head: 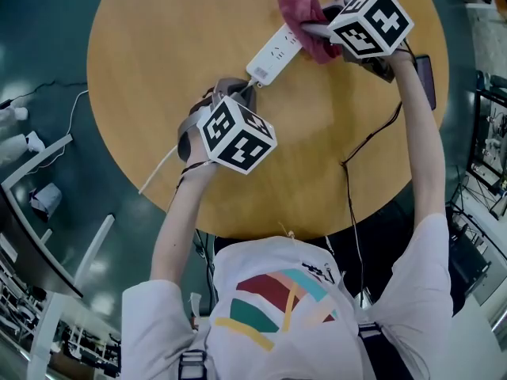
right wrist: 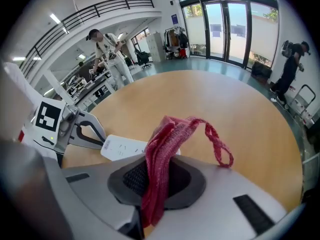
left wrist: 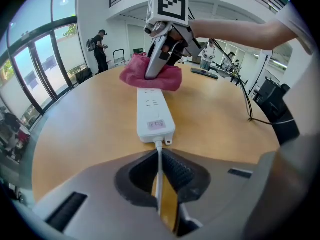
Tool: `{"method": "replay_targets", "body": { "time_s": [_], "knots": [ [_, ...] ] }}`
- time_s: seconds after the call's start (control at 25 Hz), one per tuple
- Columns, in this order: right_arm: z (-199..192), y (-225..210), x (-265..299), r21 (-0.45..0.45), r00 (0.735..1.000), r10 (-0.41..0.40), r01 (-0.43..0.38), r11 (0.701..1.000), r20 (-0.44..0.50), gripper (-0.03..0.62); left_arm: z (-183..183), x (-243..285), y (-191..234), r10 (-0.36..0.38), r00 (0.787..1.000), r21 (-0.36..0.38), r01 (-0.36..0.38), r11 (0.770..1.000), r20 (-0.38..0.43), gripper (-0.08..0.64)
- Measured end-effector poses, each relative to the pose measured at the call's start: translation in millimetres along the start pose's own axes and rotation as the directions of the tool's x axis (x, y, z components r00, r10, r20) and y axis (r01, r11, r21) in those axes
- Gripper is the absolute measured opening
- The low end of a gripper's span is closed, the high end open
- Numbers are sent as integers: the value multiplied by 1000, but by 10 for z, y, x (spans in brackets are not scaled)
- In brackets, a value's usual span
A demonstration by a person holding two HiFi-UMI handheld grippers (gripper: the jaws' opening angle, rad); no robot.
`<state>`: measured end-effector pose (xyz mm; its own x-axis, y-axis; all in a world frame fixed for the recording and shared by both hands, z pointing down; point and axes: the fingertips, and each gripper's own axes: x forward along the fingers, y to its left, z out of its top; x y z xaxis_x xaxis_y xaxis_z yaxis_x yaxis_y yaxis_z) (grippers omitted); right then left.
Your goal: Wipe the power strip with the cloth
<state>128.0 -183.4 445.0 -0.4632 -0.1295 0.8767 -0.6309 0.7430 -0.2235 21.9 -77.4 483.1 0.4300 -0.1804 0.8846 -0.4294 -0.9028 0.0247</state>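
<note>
A white power strip (head: 273,55) (left wrist: 154,112) (right wrist: 122,147) lies on the round wooden table (head: 158,46). Its white cord (left wrist: 159,164) runs between the jaws of my left gripper (head: 238,95) (left wrist: 160,176), which is shut on it just behind the strip's near end. My right gripper (head: 317,32) (right wrist: 157,181) is shut on a red cloth (head: 307,16) (left wrist: 150,76) (right wrist: 167,154). The cloth rests on the far end of the strip. A loose loop (right wrist: 220,144) of the cloth hangs out past the jaws.
A dark phone (head: 425,79) lies near the table's right edge. Black cables (head: 366,145) (left wrist: 246,104) trail across the table's right side. The white cord (head: 158,172) drops off the left edge. People stand in the hall beyond the table (left wrist: 100,49) (right wrist: 111,51) (right wrist: 289,69).
</note>
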Motion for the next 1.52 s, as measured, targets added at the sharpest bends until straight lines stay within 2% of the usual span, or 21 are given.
{"method": "replay_targets", "body": {
  "time_s": [0.36, 0.48, 0.56, 0.64, 0.72, 0.84, 1.0, 1.08, 1.24, 1.32, 1.44, 1.52],
  "knots": [
    [21, -284, -68, -21, 998, -62, 62, 998, -19, 40, -17, 0, 24, -10, 1000, -8, 10, 1000, 2, 72],
    [38, -492, -124, -19, 991, -132, 132, 991, -18, 40, -2, 8, 28, -8, 1000, -11, 8, 1000, 3, 72],
    [-35, -625, -151, -31, 978, -204, 202, 979, -50, 40, 13, 9, 17, -8, 1000, -16, 8, 1000, 4, 72],
    [-94, -619, -178, -31, 969, -240, 238, 971, -56, 40, 14, 6, 6, -12, 1000, -24, 12, 1000, 6, 72],
    [-1, -379, -240, 8, 978, -209, 208, 978, 11, 40, 3, -2, 21, -14, 1000, -28, 15, 1000, 9, 72],
    [244, 225, -325, 59, 987, -99, 92, 994, 126, 40, -11, -13, 49, -16, 1000, -28, 16, 999, 14, 72],
    [436, 927, -243, 113, 984, 74, -93, 989, 162, 40, -21, -38, 30, -9, 1000, -30, 9, 1000, 17, 72],
    [540, 1130, -146, 147, 979, 117, -142, 979, 166, 40, -41, -72, 30, 1, 1000, -30, 0, 1000, 20, 72],
    [638, 1348, 55, 184, 978, 157, -180, 966, 134, 40, -38, -68, 18, 6, 1000, -33, -5, 999, 30, 72],
    [654, 1387, 127, 191, 982, 152, -171, 967, 108, 40, -12, -61, 10, 5, 999, -31, -4, 1000, 33, 72],
    [589, 1315, 313, 155, 999, 54, -55, 986, 9, 40, -21, -78, 1, -4, 999, -28, 5, 1000, 41, 72],
    [514, 1287, 424, 131, 999, 7, 0, 991, -51, 40, -32, -91, 4, -4, 999, -25, 6, 1000, 46, 72]
  ]
}}
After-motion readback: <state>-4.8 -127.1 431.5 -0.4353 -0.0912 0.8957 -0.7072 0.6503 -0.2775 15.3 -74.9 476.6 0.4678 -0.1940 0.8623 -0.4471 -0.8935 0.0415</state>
